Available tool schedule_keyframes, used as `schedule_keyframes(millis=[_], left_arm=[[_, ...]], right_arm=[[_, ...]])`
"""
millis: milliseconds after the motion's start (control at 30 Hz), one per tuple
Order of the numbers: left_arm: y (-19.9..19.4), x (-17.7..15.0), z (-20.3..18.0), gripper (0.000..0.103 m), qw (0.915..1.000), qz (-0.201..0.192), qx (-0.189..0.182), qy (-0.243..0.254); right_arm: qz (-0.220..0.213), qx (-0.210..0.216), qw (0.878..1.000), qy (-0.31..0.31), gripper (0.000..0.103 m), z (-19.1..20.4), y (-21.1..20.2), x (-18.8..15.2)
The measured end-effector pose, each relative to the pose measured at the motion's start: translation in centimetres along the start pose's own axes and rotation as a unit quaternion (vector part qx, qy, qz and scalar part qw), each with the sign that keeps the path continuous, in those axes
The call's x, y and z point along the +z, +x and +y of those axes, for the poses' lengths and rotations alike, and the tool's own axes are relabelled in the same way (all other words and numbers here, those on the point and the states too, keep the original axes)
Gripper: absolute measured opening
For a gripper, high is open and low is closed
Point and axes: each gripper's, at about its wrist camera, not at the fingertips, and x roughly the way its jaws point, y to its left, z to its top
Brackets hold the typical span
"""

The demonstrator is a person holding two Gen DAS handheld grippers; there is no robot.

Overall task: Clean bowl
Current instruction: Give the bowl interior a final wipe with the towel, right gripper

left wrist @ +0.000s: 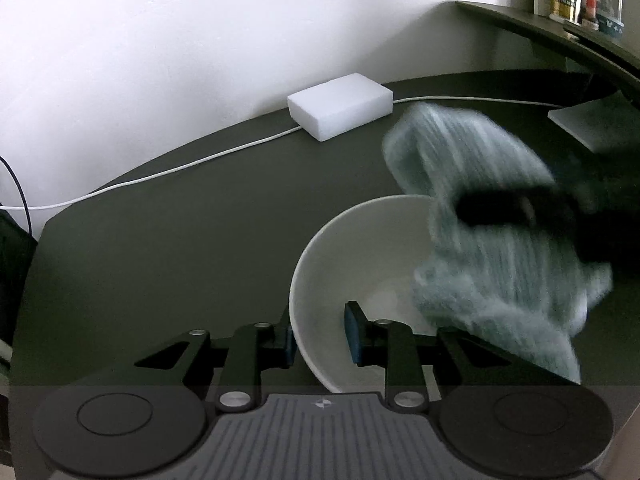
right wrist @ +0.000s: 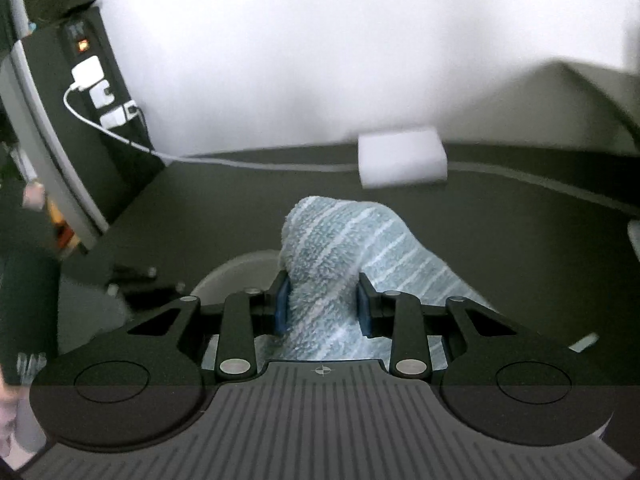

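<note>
A white bowl [left wrist: 344, 264] stands on the dark table, right in front of my left gripper [left wrist: 320, 336]. One pad is outside the rim and the other inside, so the gripper is shut on the bowl's wall. A blue-green striped towel [left wrist: 480, 216], blurred by motion, hangs over the bowl's right side, held by the dark shape of my right gripper [left wrist: 504, 208]. In the right wrist view the right gripper [right wrist: 322, 304] is shut on the towel [right wrist: 332, 248], which bulges up between the pads. The bowl [right wrist: 236, 268] shows only as a pale arc at the lower left, behind the fingers.
A white sponge block [left wrist: 340, 106] lies by the wall on a white cable [left wrist: 160, 176]. A raised shelf [left wrist: 520, 20] at the right carries several jars. A power strip [right wrist: 100, 80] with plugs stands at the left, and a person's dark sleeve [right wrist: 24, 300] is beside it.
</note>
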Motion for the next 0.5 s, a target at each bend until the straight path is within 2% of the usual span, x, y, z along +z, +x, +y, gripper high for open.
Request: schedule_keyframes(millis=[100, 167, 267, 500], left_arm=[[0.0, -0.1, 0.0, 0.026, 1.0000, 0.001, 0.002, -0.009], [0.0, -0.1, 0.0, 0.026, 0.9999, 0.002, 0.002, -0.015], [0.0, -0.2, 0.0, 0.026, 0.9998, 0.001, 0.003, -0.019], [0.0, -0.3, 0.1, 0.026, 0.9997, -0.002, 0.004, -0.023]], right_arm=[[0.025, 0.009, 1.000, -0.010, 0.034, -0.4, 2.5, 1.6], [0.026, 0.001, 0.999, -0.020, 0.034, -0.4, 3.1, 1.5], [0.019, 0.013, 1.000, 0.018, 0.034, -1.3, 3.2, 1.0], [0.017, 0.041, 0.998, 0.038, 0.035, -1.3, -1.0, -2.9]])
